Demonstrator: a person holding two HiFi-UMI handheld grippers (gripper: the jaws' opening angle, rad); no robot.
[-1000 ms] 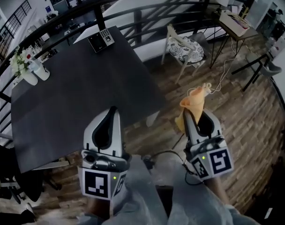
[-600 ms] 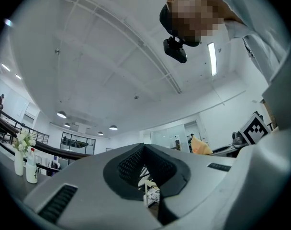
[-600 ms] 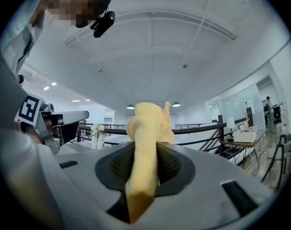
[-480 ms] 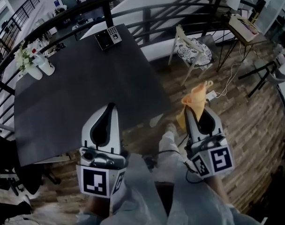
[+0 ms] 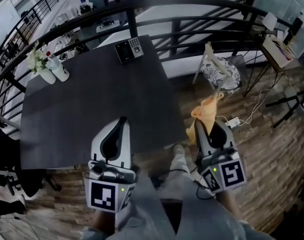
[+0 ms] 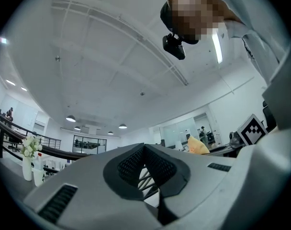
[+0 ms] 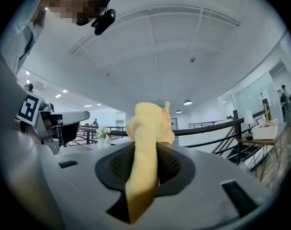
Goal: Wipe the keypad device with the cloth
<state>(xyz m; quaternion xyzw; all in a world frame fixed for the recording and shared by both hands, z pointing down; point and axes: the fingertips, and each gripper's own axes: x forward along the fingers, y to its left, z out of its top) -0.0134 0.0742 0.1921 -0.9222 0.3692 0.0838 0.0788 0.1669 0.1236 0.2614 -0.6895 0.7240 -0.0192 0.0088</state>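
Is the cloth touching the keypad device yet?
Apart. Head view: cloth in the right gripper hangs over the floor; keypad device sits at the far edge of the table.

No words, brand names or numbers can be read anywhere here. On the left gripper, the cube shows a black-and-white square marker, a blocky code pattern and not lettering. The right gripper carries another square code marker, again pattern only. Up at the far edge of the dark desk, the small dark keypad device shows a grid of pale keys, too small to read. The plain orange cloth pinched in the right gripper's fingers shows no print.
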